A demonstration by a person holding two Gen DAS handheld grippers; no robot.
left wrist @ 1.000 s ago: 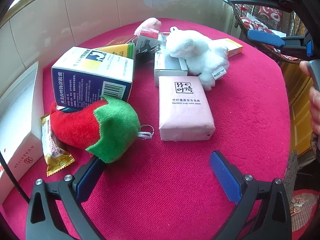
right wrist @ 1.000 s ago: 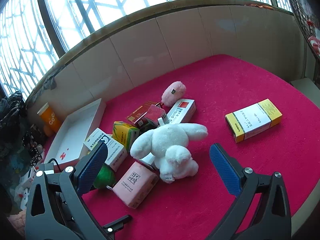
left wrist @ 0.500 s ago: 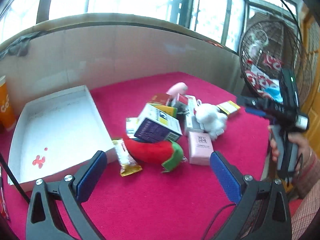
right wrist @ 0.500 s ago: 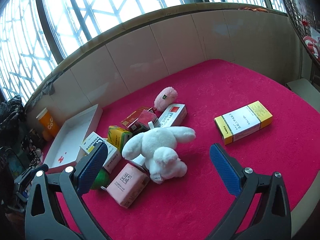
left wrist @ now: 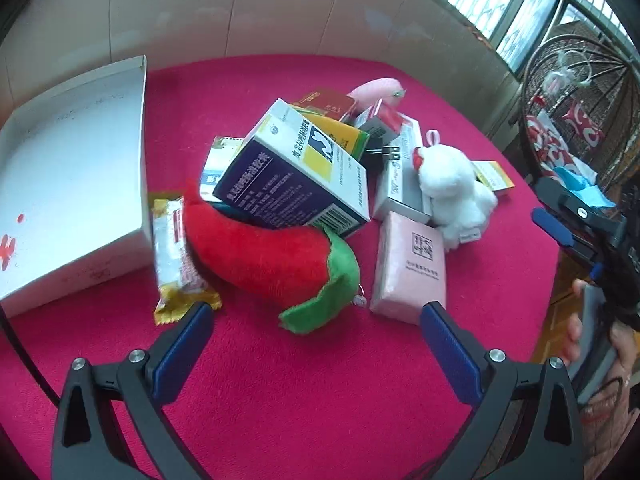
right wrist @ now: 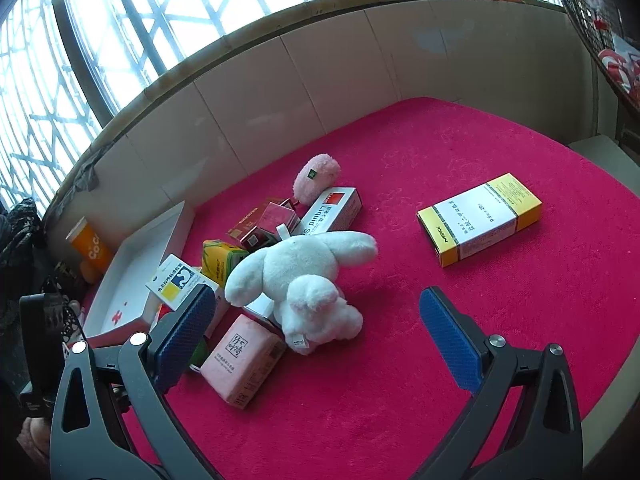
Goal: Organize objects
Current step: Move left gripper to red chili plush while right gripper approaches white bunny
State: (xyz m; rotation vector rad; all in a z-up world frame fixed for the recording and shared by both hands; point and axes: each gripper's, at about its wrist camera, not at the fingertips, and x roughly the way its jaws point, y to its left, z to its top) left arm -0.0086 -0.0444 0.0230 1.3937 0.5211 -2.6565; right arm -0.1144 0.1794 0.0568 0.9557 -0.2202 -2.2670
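Left gripper (agape) — above chilli plush

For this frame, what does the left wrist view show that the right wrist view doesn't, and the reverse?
Only the left wrist view shows the red plush chili in full, the snack packet beside it, and the black plug. Only the right wrist view shows the windows, the orange cup, and the yellow box in full. Both show the white tray, white plush bunny, pink tissue pack, blue-and-white box and red cloth. Both grippers are open and empty.
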